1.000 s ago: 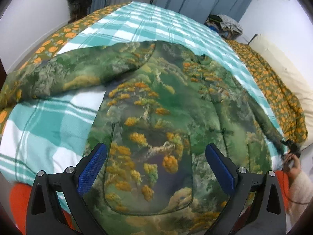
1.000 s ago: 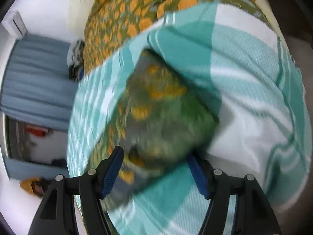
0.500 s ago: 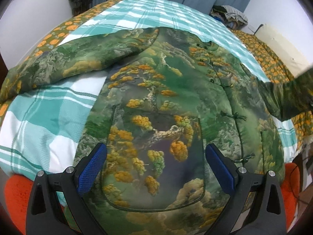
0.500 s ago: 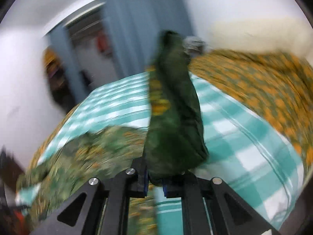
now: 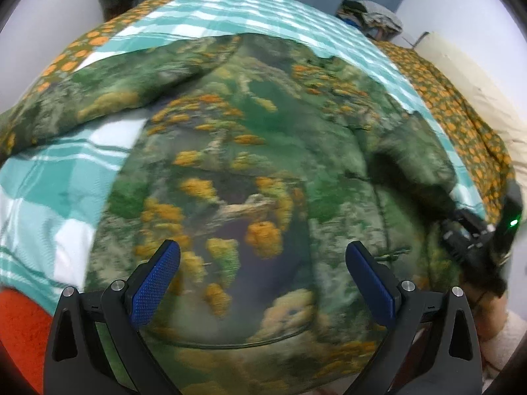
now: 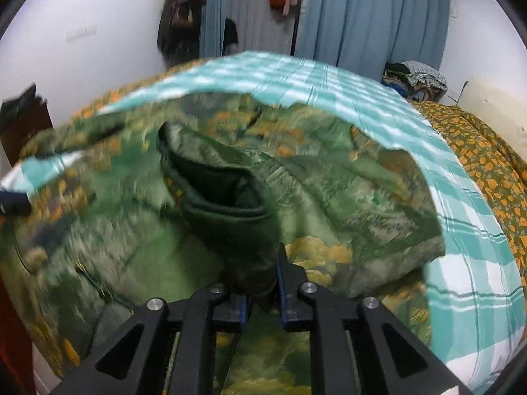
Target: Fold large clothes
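1. Jacket [image 5: 250, 177] is spread front-up on the teal checked blanket [image 5: 56, 197]; its right sleeve [image 6: 230, 197] is pinched in the right gripper [image 6: 262, 293].
2. Left gripper [image 5: 263, 279] is held spread above the near hem.
3. Slippery-looking fabric could probably be lost from the pinch, bunching the fold.
4. Blue curtains [image 6: 369, 16] are seen far behind.

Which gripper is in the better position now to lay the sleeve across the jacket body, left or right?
Right. The right gripper is shut on the sleeve cuff, already above the jacket. The left gripper is open, holds nothing and only hovers near the hem.
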Available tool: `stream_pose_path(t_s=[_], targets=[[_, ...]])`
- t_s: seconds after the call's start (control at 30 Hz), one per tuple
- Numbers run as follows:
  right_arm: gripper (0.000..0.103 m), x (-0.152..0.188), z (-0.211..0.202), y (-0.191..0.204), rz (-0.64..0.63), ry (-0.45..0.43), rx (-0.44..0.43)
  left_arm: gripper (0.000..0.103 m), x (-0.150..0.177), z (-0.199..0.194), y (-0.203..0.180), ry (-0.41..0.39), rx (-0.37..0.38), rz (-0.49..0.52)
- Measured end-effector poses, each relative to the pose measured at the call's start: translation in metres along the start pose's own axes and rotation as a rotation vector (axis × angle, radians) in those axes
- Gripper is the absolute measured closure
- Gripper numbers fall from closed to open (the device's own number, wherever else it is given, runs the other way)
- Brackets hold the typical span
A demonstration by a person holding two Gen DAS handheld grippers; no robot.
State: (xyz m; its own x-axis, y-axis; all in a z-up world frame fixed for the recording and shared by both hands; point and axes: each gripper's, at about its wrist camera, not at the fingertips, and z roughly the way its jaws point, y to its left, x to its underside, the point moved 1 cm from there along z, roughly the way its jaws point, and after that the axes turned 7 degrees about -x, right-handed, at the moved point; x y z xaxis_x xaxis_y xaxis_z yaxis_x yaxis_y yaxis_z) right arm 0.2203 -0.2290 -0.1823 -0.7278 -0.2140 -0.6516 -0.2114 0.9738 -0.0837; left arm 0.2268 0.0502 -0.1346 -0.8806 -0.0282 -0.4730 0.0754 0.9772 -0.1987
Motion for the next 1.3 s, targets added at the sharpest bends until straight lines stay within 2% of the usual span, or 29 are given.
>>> stream_pose_path(t_s=[0.07, 0.13, 0.2, 0.3, 0.33, 0.4, 0.5, 0.53, 0.6, 0.67, 0.73, 0.8, 0.83, 0.97, 1.1, 1.17, 1.3], targets=[[0.041, 0.004, -0.001, 0.003, -0.009, 0.040, -0.050, 0.003, -0.005, 0.000, -0.012, 0.000, 0.038, 0.012], [0.031, 0.009, -0.007, 0.009, -0.040, 0.055, -0.071, 0.003, -0.011, -0.001, -0.025, 0.003, 0.088, 0.023], [0.030, 0.015, -0.015, 0.015, -0.064, 0.066, -0.086, 0.003, -0.018, -0.001, -0.040, 0.021, 0.158, 0.032], [0.030, 0.031, -0.037, 0.016, -0.063, 0.062, -0.089, 0.003, -0.026, 0.011, -0.076, 0.112, 0.308, 0.073], [0.030, 0.036, -0.044, 0.012, -0.044, 0.056, -0.088, 0.003, -0.027, 0.016, -0.089, 0.132, 0.337, 0.089], [0.030, 0.045, -0.056, 0.003, 0.009, 0.052, -0.092, 0.005, -0.030, 0.029, -0.116, 0.167, 0.375, 0.129], [0.030, 0.054, -0.068, -0.006, 0.067, 0.042, -0.099, 0.021, -0.035, 0.051, -0.146, 0.202, 0.383, 0.156], [0.030, 0.055, -0.072, -0.008, 0.084, 0.029, -0.104, 0.023, -0.037, 0.060, -0.154, 0.224, 0.394, 0.151], [0.030, 0.055, -0.076, -0.009, 0.088, 0.010, -0.106, 0.027, -0.042, 0.078, -0.161, 0.253, 0.392, 0.118], [0.030, 0.054, -0.079, -0.007, 0.079, -0.007, -0.115, 0.042, -0.045, 0.091, -0.169, 0.272, 0.363, 0.105], [0.030, 0.053, -0.082, -0.004, 0.064, -0.023, -0.126, 0.071, -0.048, 0.098, -0.173, 0.282, 0.312, 0.115], [0.030, 0.052, -0.083, -0.002, 0.056, -0.037, -0.129, 0.091, -0.050, 0.098, -0.173, 0.286, 0.272, 0.116], [0.030, 0.051, -0.084, -0.002, 0.058, -0.044, -0.132, 0.095, -0.052, 0.098, -0.172, 0.287, 0.273, 0.115], [0.030, 0.048, -0.089, -0.013, 0.104, -0.083, -0.136, 0.097, -0.063, 0.077, -0.177, 0.233, 0.252, 0.182], [0.030, 0.042, -0.090, -0.038, 0.170, -0.105, -0.107, 0.097, -0.096, 0.056, -0.171, 0.138, 0.223, 0.229], [0.030, 0.034, -0.086, -0.058, 0.190, -0.102, -0.077, 0.097, -0.121, 0.055, -0.158, 0.097, 0.184, 0.219], [0.030, 0.005, -0.074, -0.105, 0.245, -0.115, -0.036, 0.097, -0.160, 0.071, -0.122, 0.081, 0.152, 0.131]])
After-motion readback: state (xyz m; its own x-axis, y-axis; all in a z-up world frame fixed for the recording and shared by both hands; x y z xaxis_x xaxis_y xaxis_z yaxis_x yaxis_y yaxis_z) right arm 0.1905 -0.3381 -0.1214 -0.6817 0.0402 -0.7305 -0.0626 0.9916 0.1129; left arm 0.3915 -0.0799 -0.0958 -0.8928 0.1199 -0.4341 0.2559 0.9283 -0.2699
